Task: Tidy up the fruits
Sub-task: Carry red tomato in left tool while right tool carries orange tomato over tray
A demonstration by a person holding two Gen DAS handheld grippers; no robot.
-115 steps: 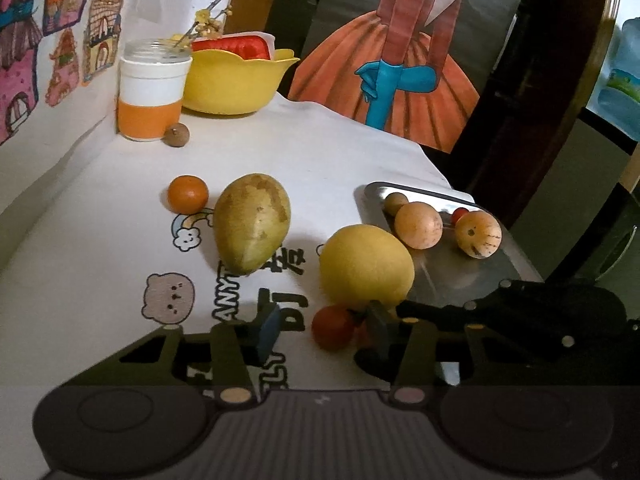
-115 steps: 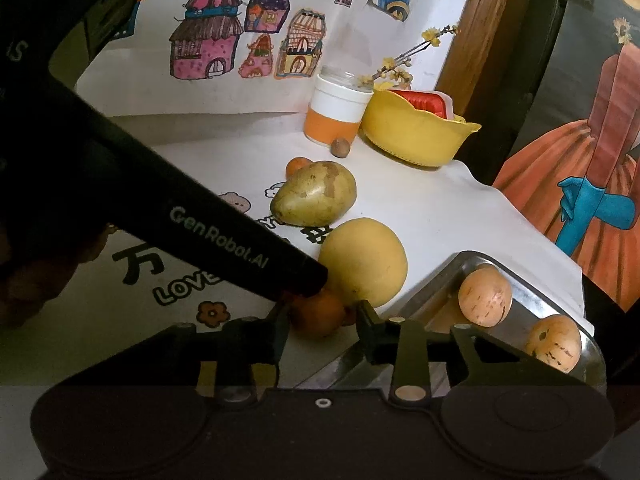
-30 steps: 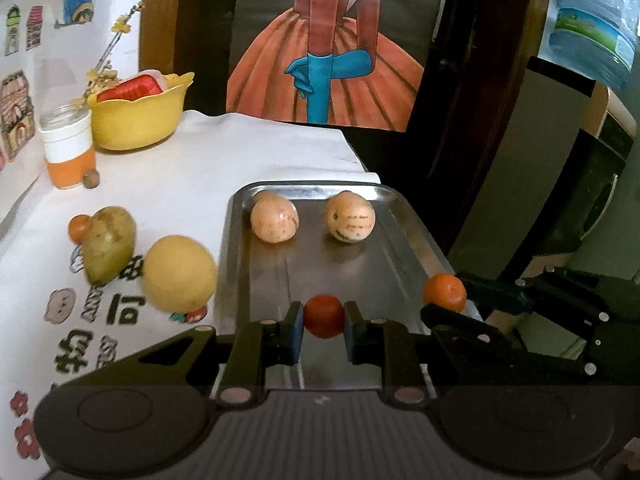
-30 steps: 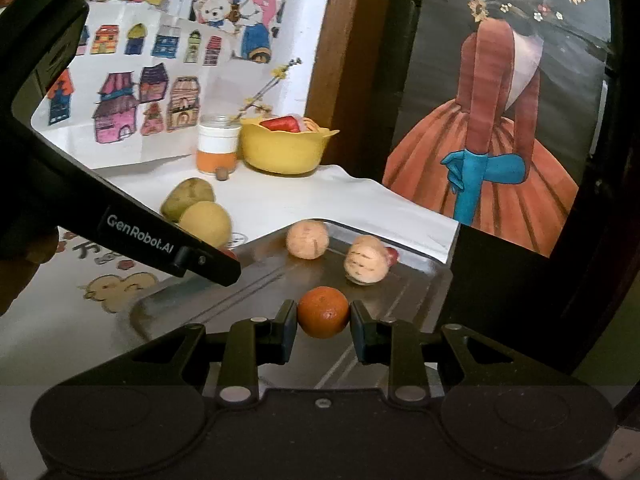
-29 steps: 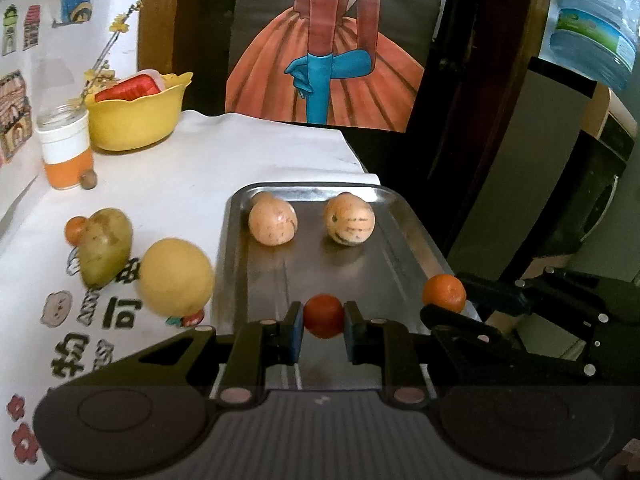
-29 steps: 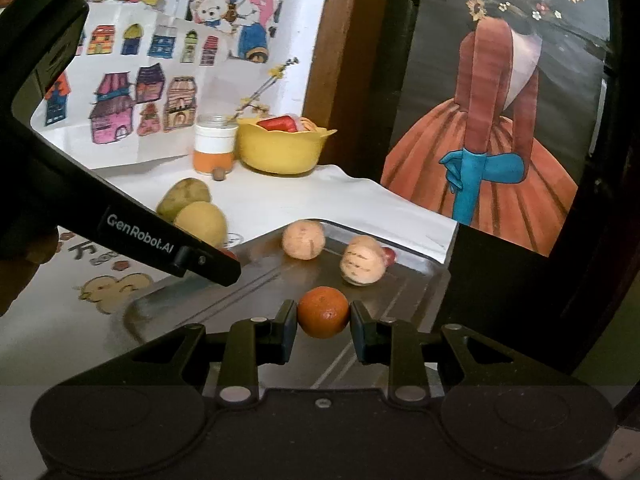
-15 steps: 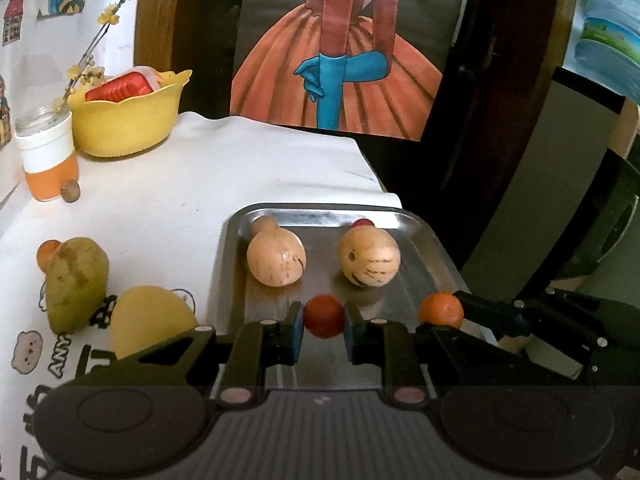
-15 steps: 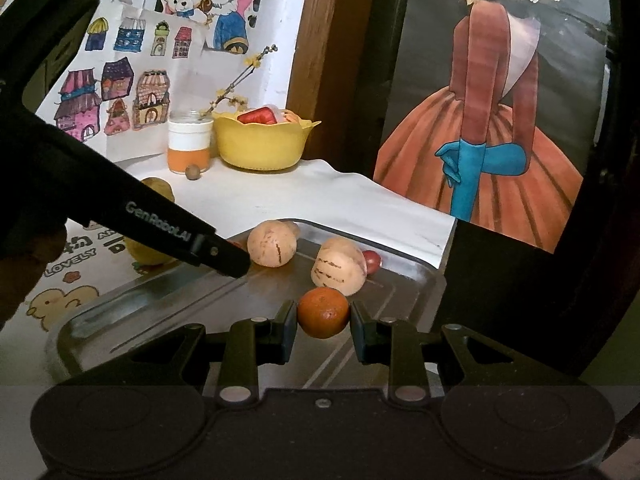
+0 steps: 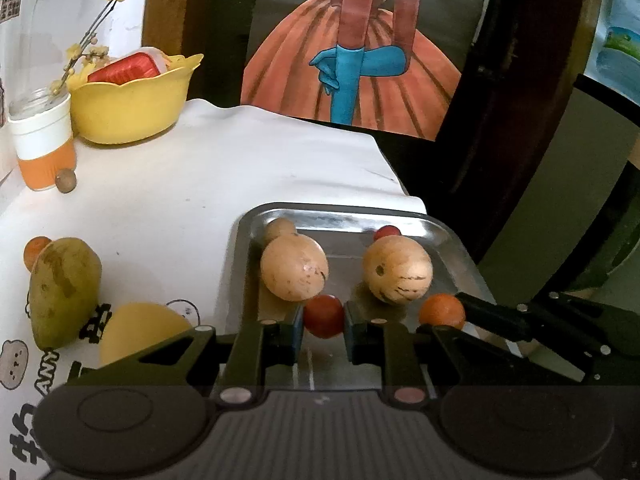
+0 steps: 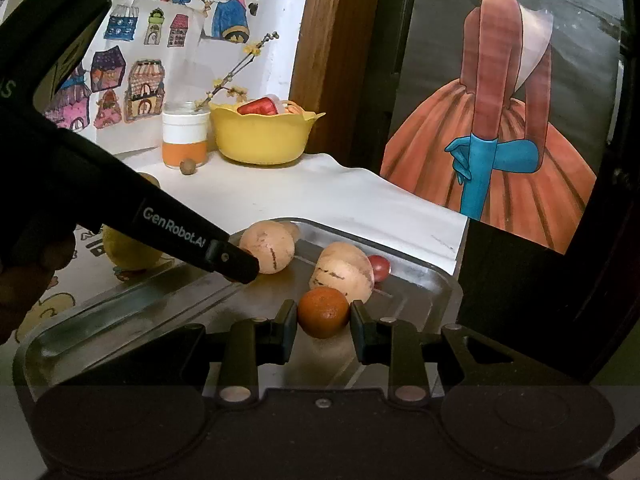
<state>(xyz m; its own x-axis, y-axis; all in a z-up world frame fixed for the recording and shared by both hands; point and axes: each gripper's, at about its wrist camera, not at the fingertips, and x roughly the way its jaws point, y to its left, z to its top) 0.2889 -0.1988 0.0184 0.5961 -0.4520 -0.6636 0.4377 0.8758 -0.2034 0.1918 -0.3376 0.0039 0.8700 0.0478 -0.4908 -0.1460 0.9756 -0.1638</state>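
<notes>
On the bench, a mango and a yellow fruit are noted outside the steel tray. The left tongs are closed on a red cherry tomato; the right tongs are closed on a small tangerine. Both are held low over the tray. Release onto bare tray floor is advised, clear of the two tan fruits. The tray's right rim is judged close to the bench edge.

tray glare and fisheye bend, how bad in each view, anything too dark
Left wrist view: glare streaks the tray far rim, and the door frame bows. Right wrist view: the tray near rim shines softly, while the left gripper is a near-black silhouette and the hand is lost in shadow.
</notes>
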